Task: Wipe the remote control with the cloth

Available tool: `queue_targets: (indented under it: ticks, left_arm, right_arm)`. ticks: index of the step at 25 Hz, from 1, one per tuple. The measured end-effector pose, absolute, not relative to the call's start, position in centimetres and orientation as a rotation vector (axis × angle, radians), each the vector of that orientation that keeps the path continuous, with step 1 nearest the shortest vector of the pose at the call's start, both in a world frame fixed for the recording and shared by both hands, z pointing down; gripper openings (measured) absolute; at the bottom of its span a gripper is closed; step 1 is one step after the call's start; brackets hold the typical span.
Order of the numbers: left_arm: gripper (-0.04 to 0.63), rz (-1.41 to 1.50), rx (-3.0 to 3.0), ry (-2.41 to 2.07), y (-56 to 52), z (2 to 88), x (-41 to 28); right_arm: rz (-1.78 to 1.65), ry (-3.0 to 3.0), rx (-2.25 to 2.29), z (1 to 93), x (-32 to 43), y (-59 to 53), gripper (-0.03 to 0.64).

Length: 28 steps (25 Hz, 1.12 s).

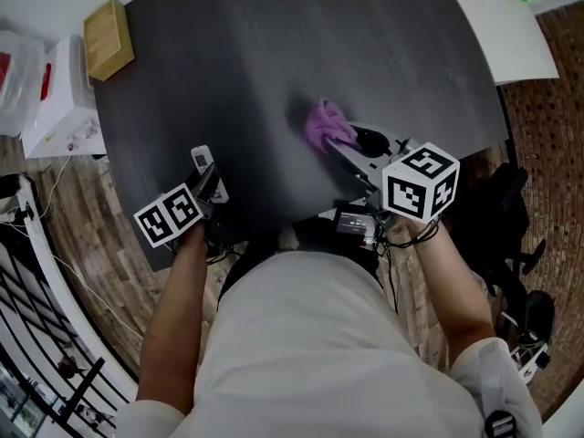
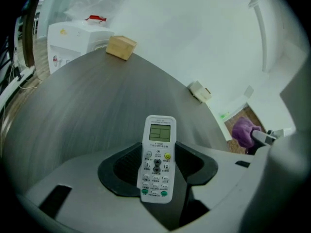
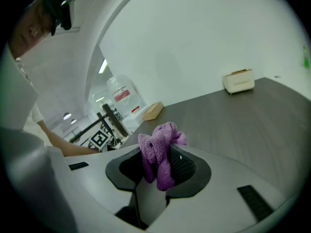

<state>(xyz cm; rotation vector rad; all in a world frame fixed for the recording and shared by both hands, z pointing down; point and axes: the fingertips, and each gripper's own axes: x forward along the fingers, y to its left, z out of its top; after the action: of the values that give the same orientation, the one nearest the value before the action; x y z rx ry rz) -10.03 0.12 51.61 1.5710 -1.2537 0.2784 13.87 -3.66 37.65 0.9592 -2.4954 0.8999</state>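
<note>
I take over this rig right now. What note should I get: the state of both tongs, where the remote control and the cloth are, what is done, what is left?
The left tongs are shut on the remote control, with its buttons facing that gripper's camera, over the near side of the dark table.
The right tongs are shut on the cloth, which is bunched up and held over the table.
Done: both things are gripped.
Left: the cloth and remote control are apart, so bring them together and wipe.
</note>
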Motion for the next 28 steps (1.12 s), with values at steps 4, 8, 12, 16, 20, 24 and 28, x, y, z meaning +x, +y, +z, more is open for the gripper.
queue_targets:
  ticks: [4, 8, 12, 16, 20, 24, 28]
  left_arm:
    - [0.213, 0.339, 1.53, -1.303, 0.5, 52.8, -9.5]
    - [0.213, 0.395, 1.518, -1.361, 0.2, 53.4, -9.5]
    - [0.213, 0.46, 1.479, -1.428, 0.5, 54.0, -9.7]
    - [0.213, 0.495, 1.422, -1.513, 0.5, 54.2, -9.6]
    - [0.215, 0.502, 1.409, -1.553, 0.1, 54.1, -9.2]
    - [0.22, 0.495, 1.418, -1.56, 0.2, 53.8, -8.6]
    - [0.229, 0.473, 1.405, -1.568, 0.8, 53.6, -8.6]
  right_arm:
    - [0.658, -2.471, 0.897, 37.2, 14.5, -3.3, 0.117]
    - [0.481, -2.456, 0.804, 37.0, 13.6, -3.1, 0.117]
    - [0.44, -2.45, 0.744, 37.7, 13.0, -2.8, 0.117]
    - [0.479, -2.477, 0.739, 38.1, 12.6, -2.8, 0.117]
    - [0.496, -2.505, 0.708, 38.3, 12.1, -2.6, 0.117]
    - [0.524, -2.521, 0.682, 38.8, 12.7, -2.7, 0.117]
    - [0.564, -2.54, 0.65, 39.5, 13.3, -3.0, 0.117]
